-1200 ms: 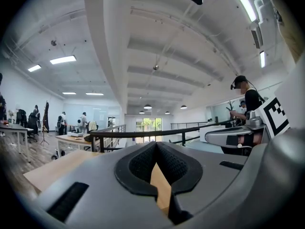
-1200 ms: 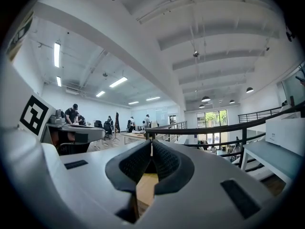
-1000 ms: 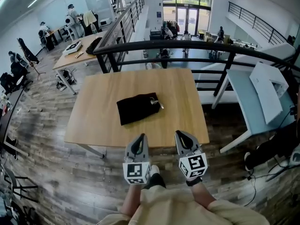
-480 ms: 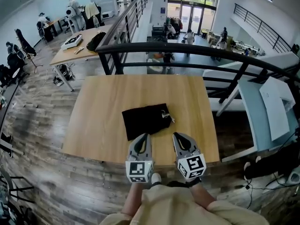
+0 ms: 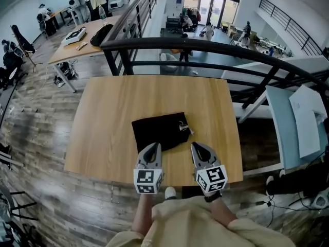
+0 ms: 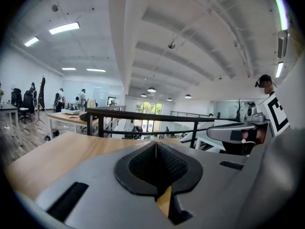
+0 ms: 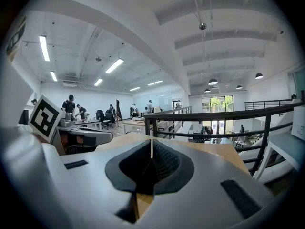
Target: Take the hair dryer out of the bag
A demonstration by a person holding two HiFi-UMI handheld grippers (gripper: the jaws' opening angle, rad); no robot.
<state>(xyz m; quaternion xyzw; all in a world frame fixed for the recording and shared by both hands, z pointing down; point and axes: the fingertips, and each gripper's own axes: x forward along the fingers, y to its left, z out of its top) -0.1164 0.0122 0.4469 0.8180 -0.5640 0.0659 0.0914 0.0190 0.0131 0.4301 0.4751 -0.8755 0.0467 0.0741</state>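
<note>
My left gripper (image 5: 153, 148) and my right gripper (image 5: 197, 147) both have their jaws pressed together, with nothing between them. I hold them side by side over the near edge of the light wooden table (image 5: 108, 112). A flat black fabric drawstring bag (image 5: 159, 130) lies near the table's middle, with pale cord ends (image 5: 184, 127) at its right side. The hair dryer is not visible; I judge it is still inside the bag. A second ago both grippers were short of the table, with the bag well ahead. Now their tips are just beside the bag's near edge. I judge the reach is nearly done, and the jaws must spread before either can take hold.
</note>
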